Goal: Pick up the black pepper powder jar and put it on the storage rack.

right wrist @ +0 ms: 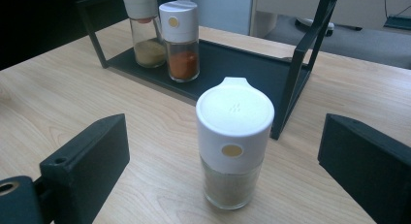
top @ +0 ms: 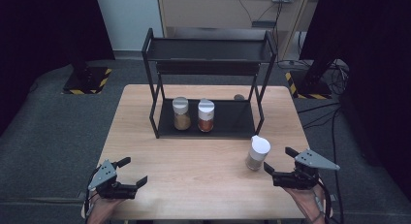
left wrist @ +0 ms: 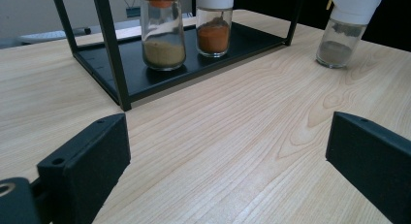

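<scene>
The right gripper (top: pixel 278 163), jaws spread wide and empty, sits at the lower right of the high view, aimed at the white-capped glass spice jar (top: pixel 257 153) standing just beside it on the pale wooden table (top: pixel 194 185). That jar looks light but smooth, rigid and breakable, so I'd squeeze the glass body below the cap. The left gripper (top: pixel 134 171) waits open at lower left, well apart from the black metal two-tier rack (top: pixel 154 107).

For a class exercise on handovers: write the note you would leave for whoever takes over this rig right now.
Left gripper: open, holding nothing, low over the table's near left.
Right gripper: open, aimed at the loose spice jar, not touching.
Loose spice jar stands upright on the table, outside the rack.
Done: two jars stand on the rack's bottom shelf.
Left, probably: grasp the loose jar and shelve it beside them.
</scene>
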